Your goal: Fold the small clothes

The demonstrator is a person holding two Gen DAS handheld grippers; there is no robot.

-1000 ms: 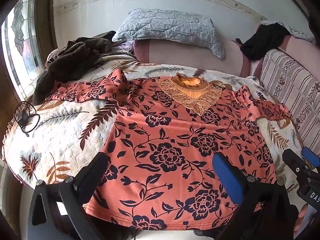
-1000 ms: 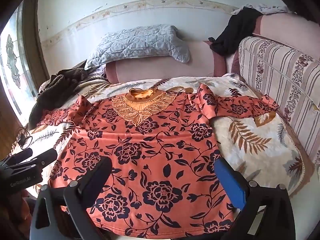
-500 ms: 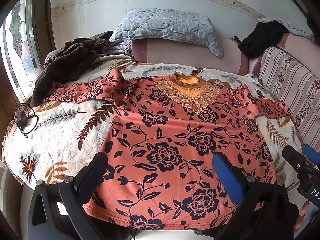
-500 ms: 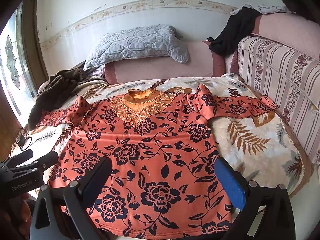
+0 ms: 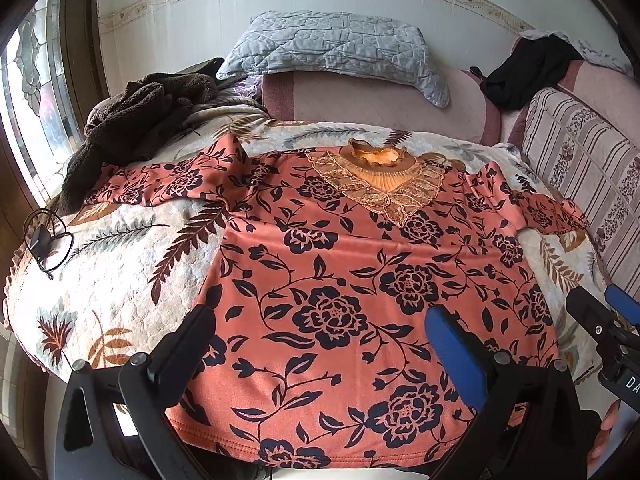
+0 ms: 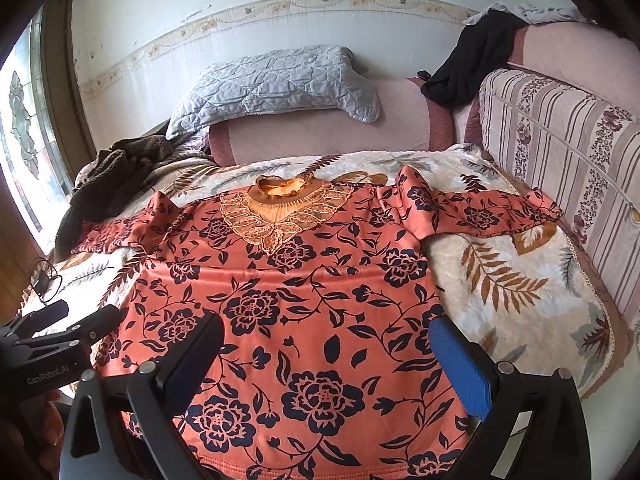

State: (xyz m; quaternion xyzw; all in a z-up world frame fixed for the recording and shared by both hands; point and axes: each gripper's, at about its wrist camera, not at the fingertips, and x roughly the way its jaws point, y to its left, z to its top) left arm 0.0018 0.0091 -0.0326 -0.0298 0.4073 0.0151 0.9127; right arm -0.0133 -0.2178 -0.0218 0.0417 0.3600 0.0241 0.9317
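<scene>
- Floral top [image 5: 352, 288], orange with dark blooms, lies face up and spread flat on the leaf-print bed cover [image 5: 112, 280], its hem at the near edge of the bed, closest to the person.
- Left gripper [image 5: 320, 332] hovers over the hem on the left half, its fingers wide apart and holding nothing; the right gripper [image 6: 326, 340] does the same over the right half, equally spread and empty. That paired stance above the hem suggests folding has not begun and both lower corners are within easy reach.
- Each tool shows at the edge of the other's view, so the two sit side by side, apart from each other.
- Mid-bed, the body of the garment is smooth, which should let a fold line run straight.
- Farther up, both sleeves [image 6: 480, 212] stretch outward to either side, with slight bunching at the shoulders; they probably need turning inward first.
- Lace-trimmed collar [image 5: 378, 168] points to the far side of the bed.
- Beyond it, a brown fleece heap [image 5: 132, 120] sits at the far left, a grey quilted pillow [image 5: 340, 48] on the pink bolster [image 5: 380, 108], and a dark garment [image 6: 472, 64] draped over the striped backrest [image 6: 560, 128] at right, all well clear of the working area.
</scene>
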